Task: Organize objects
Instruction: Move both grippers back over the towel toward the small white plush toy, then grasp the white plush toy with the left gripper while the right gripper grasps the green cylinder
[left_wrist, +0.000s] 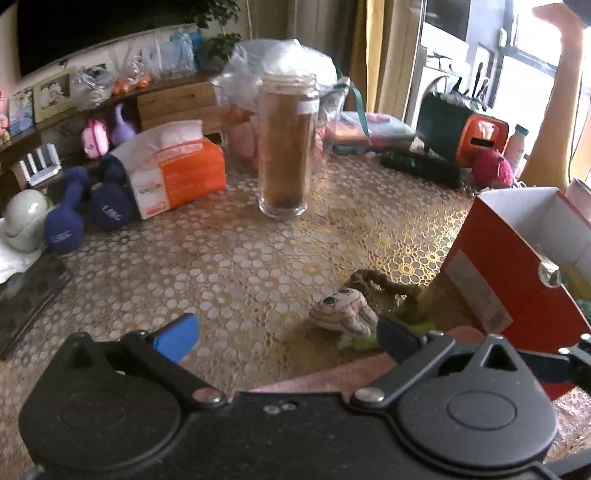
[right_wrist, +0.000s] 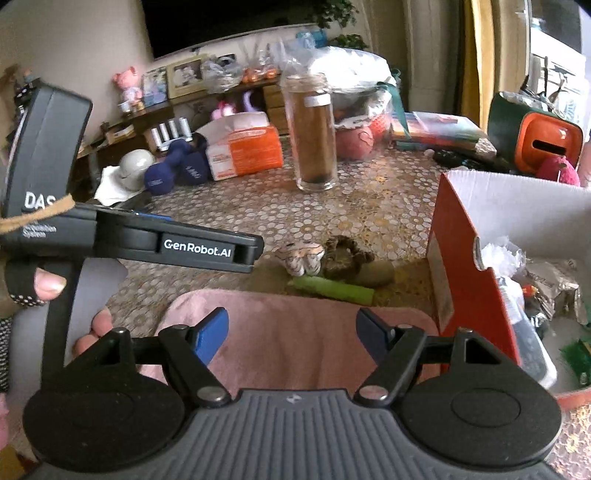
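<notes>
My left gripper (left_wrist: 286, 338) stands open above the lace-covered table (left_wrist: 240, 266), with nothing between its fingers. Just ahead of its right finger lie a small striped plush toy (left_wrist: 343, 314), a brown scrunchie (left_wrist: 384, 284) and a green stick (left_wrist: 417, 328). My right gripper (right_wrist: 291, 330) is also open and hovers over a pink cloth (right_wrist: 295, 358), not gripping it. The right wrist view shows the left gripper (right_wrist: 251, 254) side-on at the left, held by a gloved hand (right_wrist: 40, 284). Beyond it lie the plush toy (right_wrist: 301, 258), the scrunchie (right_wrist: 343, 254) and the green stick (right_wrist: 332, 290).
An open red box (right_wrist: 461, 258) holding plastic and foil items stands at the right, also seen as the red box (left_wrist: 517, 266). A tall glass jar (left_wrist: 284, 147), an orange tissue box (left_wrist: 177, 173) and blue dumbbells (left_wrist: 88, 218) stand further back. Bags and books crowd the far edge.
</notes>
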